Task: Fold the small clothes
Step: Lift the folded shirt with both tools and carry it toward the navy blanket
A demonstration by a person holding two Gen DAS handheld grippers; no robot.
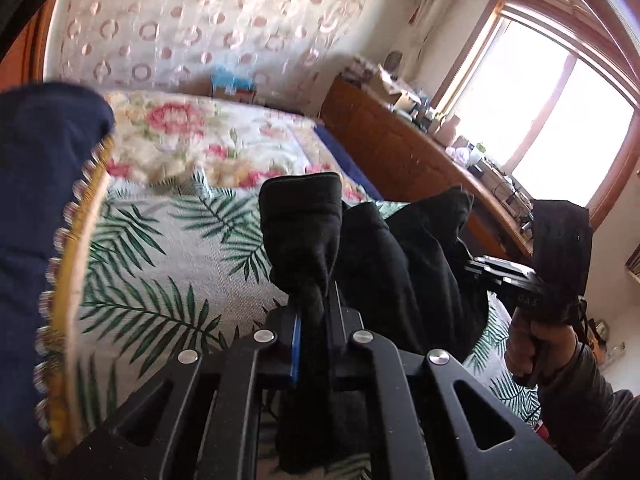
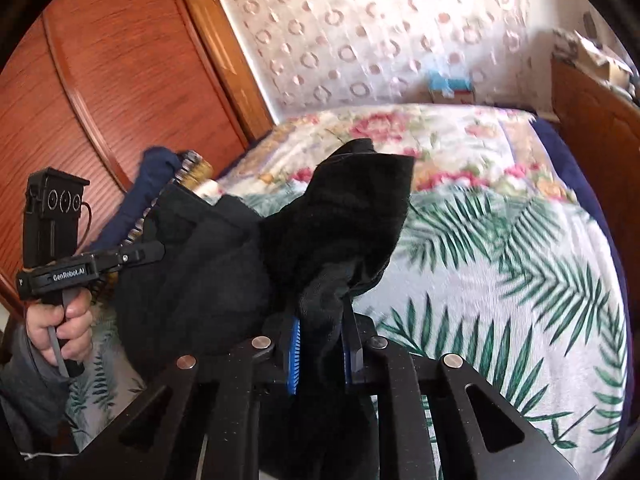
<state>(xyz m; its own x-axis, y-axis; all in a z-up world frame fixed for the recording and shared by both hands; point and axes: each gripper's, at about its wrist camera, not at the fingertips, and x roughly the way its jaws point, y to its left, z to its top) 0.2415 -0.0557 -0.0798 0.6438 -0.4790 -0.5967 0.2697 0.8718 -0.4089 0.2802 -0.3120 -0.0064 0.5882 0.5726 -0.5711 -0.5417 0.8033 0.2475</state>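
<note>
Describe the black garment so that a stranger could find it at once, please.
Look at the bed with its palm-leaf cover. Above it hangs the black garment, pinched in the left tongs and right tongs. Unlike the navy cloth nearby, it is plain black, without yellow trim.

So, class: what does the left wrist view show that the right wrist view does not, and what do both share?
Only the left wrist view shows the bright window and the cluttered top of the wooden sideboard. Only the right wrist view shows the wooden wardrobe. Both show the black garment pinched in the left gripper and right gripper, above the leaf-print bedspread, plus the circle-patterned curtain.
</note>
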